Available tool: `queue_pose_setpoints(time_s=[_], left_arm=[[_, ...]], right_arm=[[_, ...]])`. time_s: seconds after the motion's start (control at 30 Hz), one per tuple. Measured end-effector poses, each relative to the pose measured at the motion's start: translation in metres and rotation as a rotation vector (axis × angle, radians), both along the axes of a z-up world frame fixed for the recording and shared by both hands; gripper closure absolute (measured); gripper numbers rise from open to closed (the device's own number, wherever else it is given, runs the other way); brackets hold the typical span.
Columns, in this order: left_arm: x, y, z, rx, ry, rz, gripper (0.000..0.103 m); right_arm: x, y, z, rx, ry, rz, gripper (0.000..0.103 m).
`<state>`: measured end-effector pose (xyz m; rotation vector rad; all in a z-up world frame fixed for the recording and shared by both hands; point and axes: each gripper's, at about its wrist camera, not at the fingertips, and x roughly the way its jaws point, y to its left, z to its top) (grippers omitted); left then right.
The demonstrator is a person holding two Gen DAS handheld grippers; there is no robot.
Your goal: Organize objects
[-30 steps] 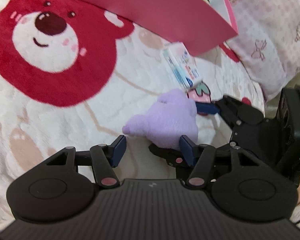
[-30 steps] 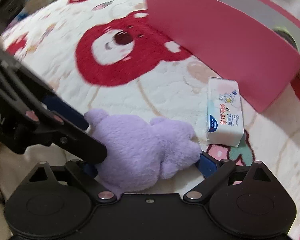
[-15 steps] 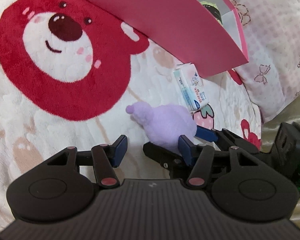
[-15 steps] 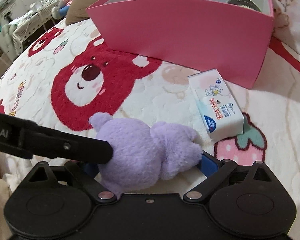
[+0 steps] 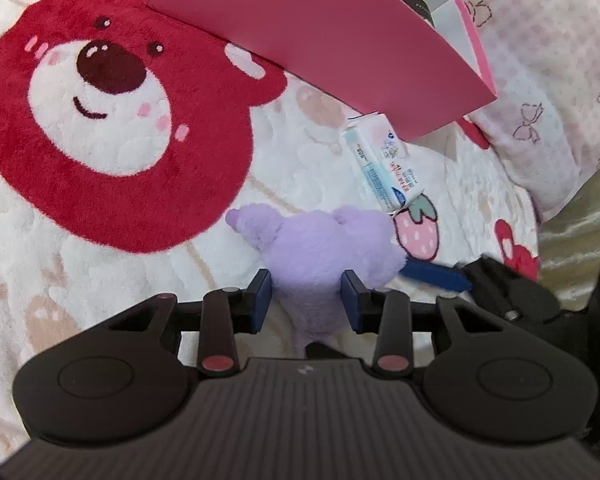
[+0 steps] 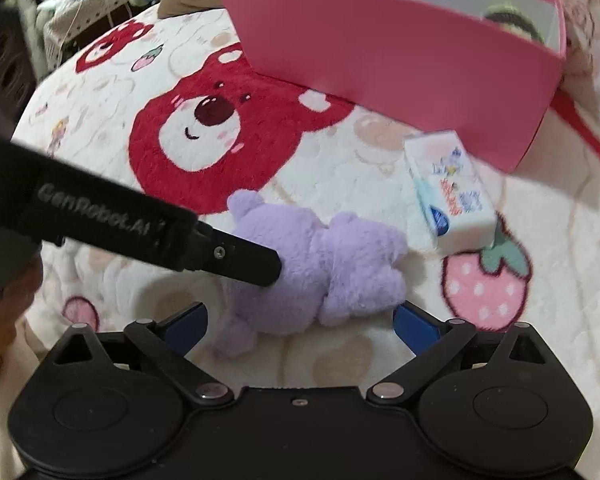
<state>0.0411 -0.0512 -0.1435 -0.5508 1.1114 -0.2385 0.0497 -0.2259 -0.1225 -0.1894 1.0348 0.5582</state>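
Note:
A purple plush toy (image 5: 320,256) lies on the bear-print blanket; it also shows in the right wrist view (image 6: 324,268). My left gripper (image 5: 306,300) is closed on the toy's near end, a blue pad on each side. My right gripper (image 6: 300,326) is open and empty, its blue pads spread wide just in front of the toy. A white tissue pack (image 5: 384,164) lies between the toy and the pink box (image 5: 320,40); the pack (image 6: 450,192) and box (image 6: 400,64) show in the right wrist view too.
A dark round object (image 6: 512,22) sits inside the pink box at its right end. A pink patterned pillow (image 5: 548,80) lies right of the box. Cluttered furniture (image 6: 84,12) stands beyond the bed's far left edge.
My left gripper moved over the plush toy and closed on it. My right gripper let go of the toy, opened wide and drew back a little.

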Motion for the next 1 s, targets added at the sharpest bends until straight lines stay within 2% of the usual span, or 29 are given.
queue_pose_setpoints(time_s=[0.07,0.17,0.23,0.37,0.47,0.53,0.63,0.8,0.9,1.0], left_arm=[[-0.001,-0.004,-0.001,0.045,0.005,-0.016,0.058],[-0.002,-0.002,-0.003,0.032,0.005,-0.01,0.06],[-0.003,-0.001,-0.003,0.017,-0.005,-0.009,0.066],[0.001,-0.008,-0.001,0.028,-0.029,-0.038,0.071],[0.014,-0.007,0.008,0.027,-0.067,-0.027,0.072],[0.018,-0.005,0.013,0.04,-0.094,-0.026,0.072],[0.019,-0.004,0.01,0.04,-0.066,-0.03,0.072],[0.015,-0.006,0.005,0.073,-0.062,-0.027,0.07],[0.012,-0.005,0.003,0.037,-0.058,-0.023,0.069],[0.008,-0.007,0.007,0.038,-0.079,-0.032,0.068]], right_arm=[[-0.001,0.001,0.004,-0.012,-0.044,0.013,0.002],[0.002,0.003,0.007,0.003,-0.069,0.05,0.003],[0.007,0.001,0.005,0.02,-0.055,0.037,0.005],[0.01,-0.002,0.002,0.038,-0.046,0.013,0.008],[0.01,-0.003,-0.003,0.034,-0.031,-0.009,0.01],[0.011,-0.007,-0.003,0.077,-0.003,-0.048,0.01],[0.011,-0.008,-0.003,0.137,0.038,-0.092,0.01],[0.013,-0.001,-0.01,0.119,0.044,-0.134,0.01],[0.015,0.001,-0.013,0.121,0.036,-0.165,0.01],[0.011,0.004,-0.012,0.101,0.012,-0.183,0.013]])
